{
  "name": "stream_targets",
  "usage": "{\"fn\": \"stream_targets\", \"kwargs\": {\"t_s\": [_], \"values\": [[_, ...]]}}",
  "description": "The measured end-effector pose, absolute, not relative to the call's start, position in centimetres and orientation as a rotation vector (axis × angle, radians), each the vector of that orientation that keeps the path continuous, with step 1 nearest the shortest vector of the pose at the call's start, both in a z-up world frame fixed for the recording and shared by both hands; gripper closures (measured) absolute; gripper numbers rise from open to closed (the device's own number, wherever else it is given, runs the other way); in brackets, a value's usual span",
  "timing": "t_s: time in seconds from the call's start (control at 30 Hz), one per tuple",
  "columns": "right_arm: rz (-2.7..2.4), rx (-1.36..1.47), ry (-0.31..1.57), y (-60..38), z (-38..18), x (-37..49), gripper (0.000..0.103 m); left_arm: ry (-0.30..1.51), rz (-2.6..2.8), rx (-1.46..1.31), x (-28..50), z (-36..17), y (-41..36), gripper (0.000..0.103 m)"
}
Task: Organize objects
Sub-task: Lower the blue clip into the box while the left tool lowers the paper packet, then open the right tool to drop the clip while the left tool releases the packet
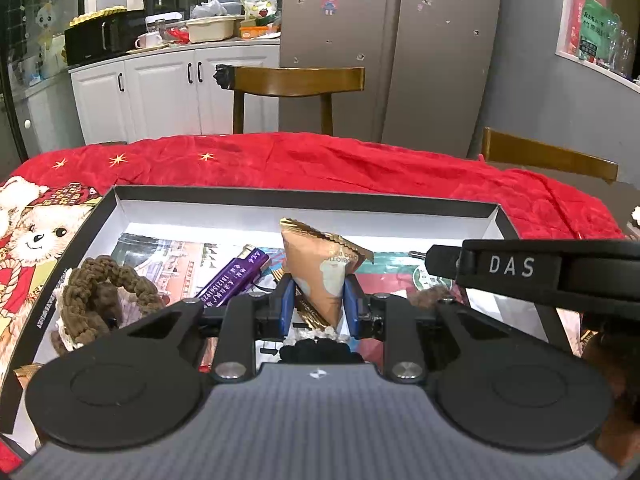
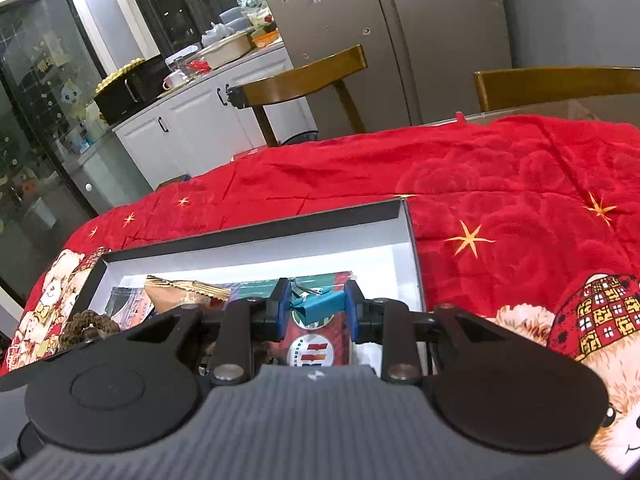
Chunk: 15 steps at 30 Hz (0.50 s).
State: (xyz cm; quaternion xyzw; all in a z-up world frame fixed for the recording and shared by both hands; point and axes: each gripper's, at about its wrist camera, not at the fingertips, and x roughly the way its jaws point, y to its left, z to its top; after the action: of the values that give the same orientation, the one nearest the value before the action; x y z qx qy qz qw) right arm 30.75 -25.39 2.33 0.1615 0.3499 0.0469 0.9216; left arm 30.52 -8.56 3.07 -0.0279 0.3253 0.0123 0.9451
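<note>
One box (image 1: 304,196), two chairs (image 1: 298,80).

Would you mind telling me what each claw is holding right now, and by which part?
The left claw pinches the gold snack packet by its lower sides. The right claw clamps the teal binder clip across its body.

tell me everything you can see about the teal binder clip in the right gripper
The teal binder clip is a small folded-metal clip with silver wire handles sticking out behind it. It lies crosswise between the blue pads of the right gripper, which press on its two ends. It hangs over the open box, above a red printed packet; whether it touches the packet cannot be told.
</note>
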Motion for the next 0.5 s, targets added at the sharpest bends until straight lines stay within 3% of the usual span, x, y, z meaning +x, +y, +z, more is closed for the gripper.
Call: {"fn": "stream_targets", "kwargs": {"t_s": [0.5], "values": [[0.099, 0.308, 0.732, -25.04, 2.37, 30.82, 0.068, 0.693, 0.045, -0.03, 30.66, 2.85, -8.83, 0.072]]}}
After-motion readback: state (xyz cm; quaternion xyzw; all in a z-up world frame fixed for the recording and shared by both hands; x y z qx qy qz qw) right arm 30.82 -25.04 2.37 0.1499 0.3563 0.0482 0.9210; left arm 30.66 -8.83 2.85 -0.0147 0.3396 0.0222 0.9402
